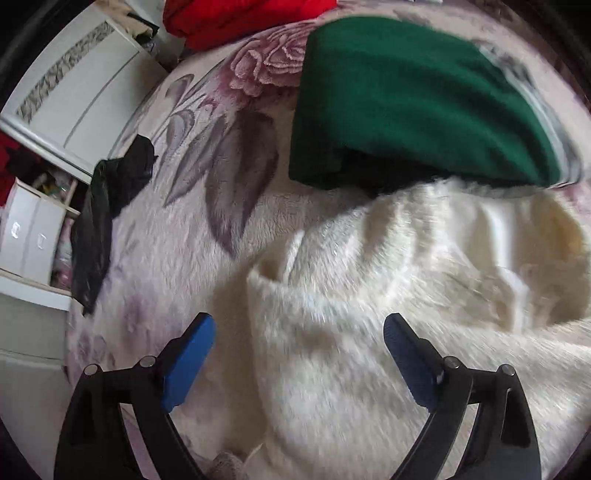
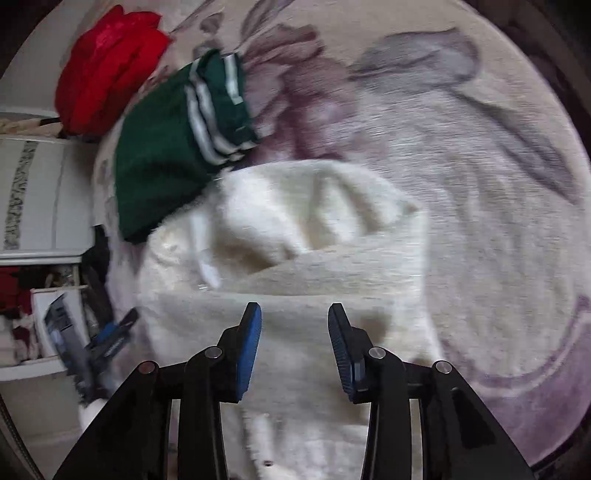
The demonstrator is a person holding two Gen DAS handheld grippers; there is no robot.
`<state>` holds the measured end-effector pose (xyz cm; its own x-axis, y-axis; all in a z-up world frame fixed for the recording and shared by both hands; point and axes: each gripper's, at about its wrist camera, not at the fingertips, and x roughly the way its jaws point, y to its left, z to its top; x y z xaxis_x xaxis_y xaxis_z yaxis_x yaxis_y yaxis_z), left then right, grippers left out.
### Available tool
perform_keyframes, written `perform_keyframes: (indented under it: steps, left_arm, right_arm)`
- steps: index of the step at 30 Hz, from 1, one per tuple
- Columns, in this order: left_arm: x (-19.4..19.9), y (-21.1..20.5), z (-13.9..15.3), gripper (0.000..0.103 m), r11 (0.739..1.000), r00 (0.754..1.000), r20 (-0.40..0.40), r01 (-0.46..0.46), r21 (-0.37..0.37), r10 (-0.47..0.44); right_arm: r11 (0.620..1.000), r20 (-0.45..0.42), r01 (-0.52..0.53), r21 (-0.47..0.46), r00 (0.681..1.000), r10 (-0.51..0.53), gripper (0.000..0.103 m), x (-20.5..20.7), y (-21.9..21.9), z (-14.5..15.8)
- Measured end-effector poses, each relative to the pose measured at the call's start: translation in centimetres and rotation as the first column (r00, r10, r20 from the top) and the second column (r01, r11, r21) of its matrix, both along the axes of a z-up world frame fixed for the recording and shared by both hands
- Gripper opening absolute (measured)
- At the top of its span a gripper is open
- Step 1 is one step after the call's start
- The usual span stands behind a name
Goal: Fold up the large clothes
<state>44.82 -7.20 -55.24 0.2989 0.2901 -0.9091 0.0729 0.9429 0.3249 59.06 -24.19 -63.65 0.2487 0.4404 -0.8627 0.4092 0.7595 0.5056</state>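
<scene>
A fluffy white garment [image 1: 388, 295] lies rumpled on a floral bed blanket [image 1: 177, 236]; it also shows in the right wrist view [image 2: 295, 240]. My left gripper [image 1: 299, 328] is open wide, hovering over the garment's near left edge, holding nothing. My right gripper [image 2: 294, 314] is open above the garment's near part, holding nothing. The left gripper [image 2: 110, 332] shows blurred at the left of the right wrist view. A folded green garment [image 1: 399, 103] with white stripes lies just beyond the white one, also seen in the right wrist view [image 2: 170, 140].
A red garment [image 1: 236, 18] lies at the far bed edge, also in the right wrist view [image 2: 107, 62]. A black garment [image 1: 107, 206] hangs over the bed's left edge. A white cabinet [image 1: 74, 85] and drawers [image 1: 26, 236] stand left of the bed.
</scene>
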Motion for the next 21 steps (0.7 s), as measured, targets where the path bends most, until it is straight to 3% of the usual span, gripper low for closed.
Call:
perform_keyframes:
  steps: [3,5,7,11,13,14,15,17,21]
  left_arm:
    - [2.0,0.3,-3.7,0.094,0.998,0.998,-0.058,0.007,0.062,-0.003]
    - [2.5,1.2,-5.1,0.095,0.998,0.996,-0.084,-0.005,0.063,0.01]
    - [2.5,1.9,-5.4,0.095,0.999,0.995,-0.093,-0.016,0.037,0.019]
    - [2.4,2.8,-5.1,0.095,1.0,0.996,-0.083,-0.012,0.008,0.013]
    - [2.2,3.1,-4.6,0.095,1.0,0.997,-0.072,-0.01,-0.007,0.01]
    - [2.1,3.3,-4.2,0.095,1.0,0.998,-0.067,-0.014,-0.012,0.013]
    - [2.1,3.4,-3.8,0.095,1.0,0.998,-0.061,-0.018,-0.02,0.017]
    - [2.0,4.0,-2.4,0.095,0.999,0.999,-0.034,-0.028,-0.036,0.027]
    - [1.9,4.4,0.1,0.095,0.998,0.999,0.026,-0.035,-0.05,0.036]
  right_arm:
    - [0.978,0.004,-0.073,0.196,0.997,0.073,0.04,4.8,6.1,-3.0]
    - [0.958,-0.003,-0.122,0.261,0.992,0.127,0.04,7.9,10.2,-5.7]
    - [0.946,-0.027,-0.182,0.269,0.98,0.197,0.04,10.5,13.7,-8.4]
    - [0.938,-0.149,-0.34,0.072,0.926,0.347,0.04,13.7,19.2,-12.7]
    - [0.918,-0.144,-0.396,0.003,0.909,0.392,0.038,13.9,21.2,-13.2]
    - [0.911,-0.124,-0.411,-0.045,0.907,0.403,0.021,13.9,21.9,-12.8]
    - [0.9,-0.11,-0.427,-0.091,0.902,0.417,0.018,13.8,22.6,-12.4]
    - [0.901,-0.073,-0.408,-0.146,0.913,0.401,0.01,13.4,23.5,-11.2]
    - [0.926,0.027,-0.306,-0.219,0.947,0.32,0.008,13.2,23.5,-7.9]
